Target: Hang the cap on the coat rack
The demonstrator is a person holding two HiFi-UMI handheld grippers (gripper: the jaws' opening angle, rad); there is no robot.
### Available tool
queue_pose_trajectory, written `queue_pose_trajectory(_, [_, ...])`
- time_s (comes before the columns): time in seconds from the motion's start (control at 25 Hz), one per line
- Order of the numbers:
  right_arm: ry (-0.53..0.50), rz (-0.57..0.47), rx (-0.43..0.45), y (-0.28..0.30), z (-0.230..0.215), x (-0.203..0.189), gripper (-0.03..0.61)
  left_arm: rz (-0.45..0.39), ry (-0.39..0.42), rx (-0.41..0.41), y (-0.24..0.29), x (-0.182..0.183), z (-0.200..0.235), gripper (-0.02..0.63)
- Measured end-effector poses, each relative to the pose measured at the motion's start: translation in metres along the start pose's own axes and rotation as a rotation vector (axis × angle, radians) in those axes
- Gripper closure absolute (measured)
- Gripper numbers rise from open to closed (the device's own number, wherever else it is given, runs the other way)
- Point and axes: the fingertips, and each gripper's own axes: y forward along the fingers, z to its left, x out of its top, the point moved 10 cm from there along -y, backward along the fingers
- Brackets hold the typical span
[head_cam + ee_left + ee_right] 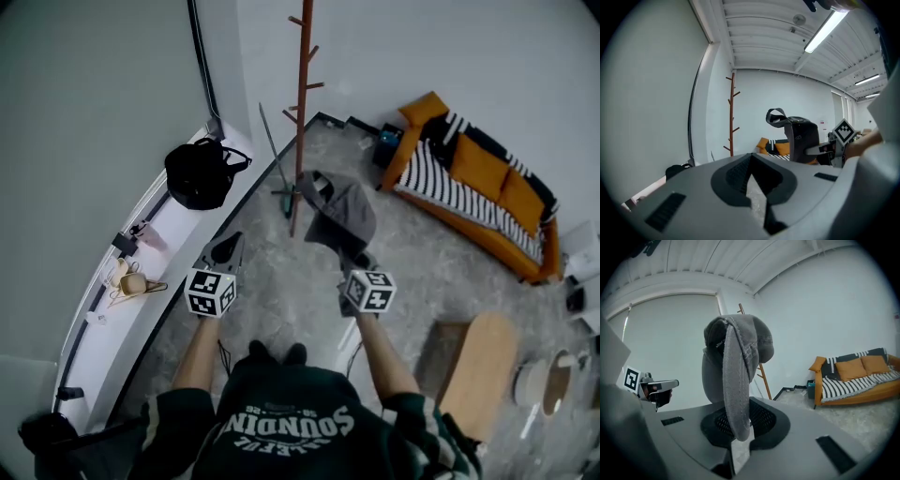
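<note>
**Grey cap held upright in the right gripper, near the coat rack, not yet on a peg.**

The cap (737, 350) is washed grey fabric with stitched seams, a rounded crown and an adjusting strap looped at its upper rear. The right gripper (740, 430) has its jaws drawn close on a folded lower edge of the cap, which hangs between the pads. The cap's long axis runs near vertical, rising from the jaws with the crown uppermost. In the left gripper view the strap loop points toward the coat rack (302, 103), and the cap stands apart from the rack's pole. In the head view it sits just right of the pole. The left gripper (751, 161) has its tips together with nothing between them, and is held level with the right gripper, off to its left.
</note>
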Motion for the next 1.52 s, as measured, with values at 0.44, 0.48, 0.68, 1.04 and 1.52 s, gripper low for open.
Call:
queue_pose_trajectory(0.44, [0.001, 0.003, 0.011, -0.010, -0.001, -0.003, 0.558, 0.000, -0.001, -0.016, 0.000, -0.005, -0.016, 0.614])
queue_pose_trajectory(0.48, [0.002, 0.004, 0.011, -0.011, -0.002, -0.003, 0.558, 0.002, -0.002, -0.019, 0.001, -0.005, -0.018, 0.614])
queue_pose_trajectory(0.68, [0.012, 0.005, -0.006, -0.011, -0.008, -0.002, 0.558, 0.010, -0.006, -0.032, 0.007, -0.007, -0.021, 0.615])
queue_pose_trajectory(1.04, [0.017, 0.015, -0.031, 0.014, -0.027, 0.004, 0.558, 0.010, -0.012, -0.062, 0.047, -0.005, -0.011, 0.615])
queue_pose_trajectory(1.52, [0.012, 0.031, -0.033, 0.121, -0.058, 0.053, 0.558, 0.011, -0.023, -0.081, 0.154, 0.015, 0.050, 0.614])
